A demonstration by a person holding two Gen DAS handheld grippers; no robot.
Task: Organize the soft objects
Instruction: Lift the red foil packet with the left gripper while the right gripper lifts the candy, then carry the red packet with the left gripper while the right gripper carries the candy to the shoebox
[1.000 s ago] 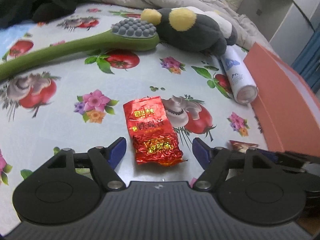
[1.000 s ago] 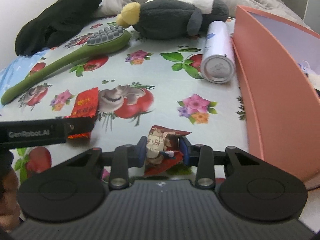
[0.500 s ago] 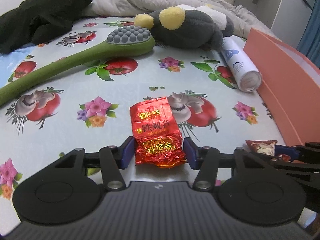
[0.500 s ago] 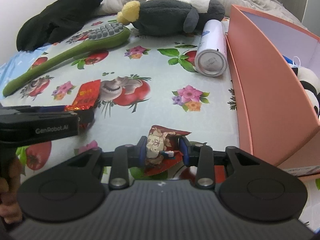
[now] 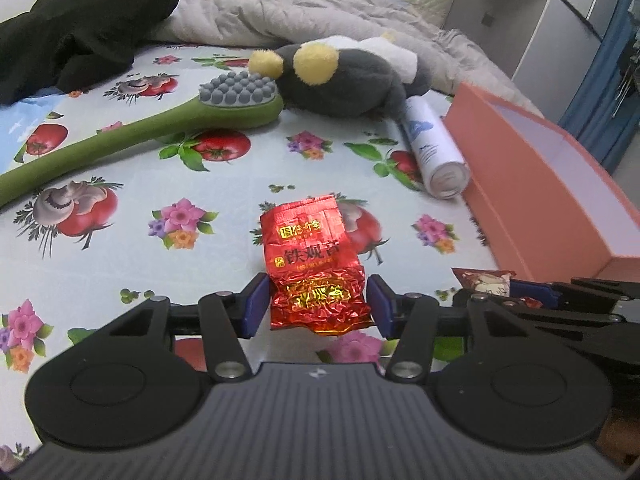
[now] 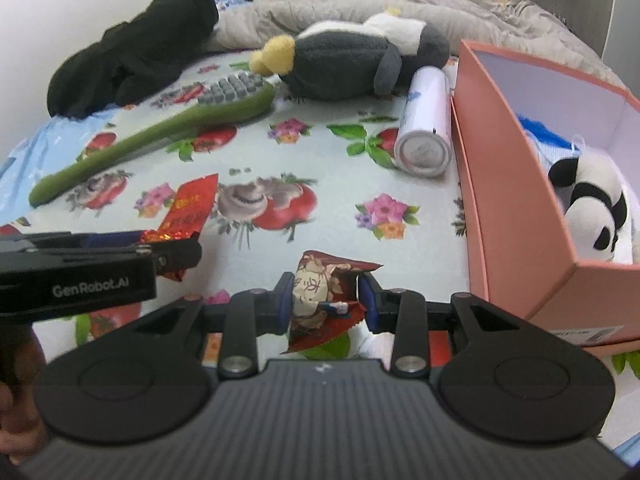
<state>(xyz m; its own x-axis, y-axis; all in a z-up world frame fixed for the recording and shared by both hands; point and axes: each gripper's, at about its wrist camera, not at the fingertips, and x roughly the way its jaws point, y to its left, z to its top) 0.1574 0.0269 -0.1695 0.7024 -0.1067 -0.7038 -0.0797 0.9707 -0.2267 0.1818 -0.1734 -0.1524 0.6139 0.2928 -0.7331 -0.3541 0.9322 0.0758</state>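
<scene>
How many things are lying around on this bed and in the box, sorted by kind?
Plush toys: 2, the grey plush and the panda in the pink box
Foil packets: 2, the red tea packet and the picture packet
Massage brush: 1
Spray can: 1
Black garment: 1
Box: 1
Total: 8
</scene>
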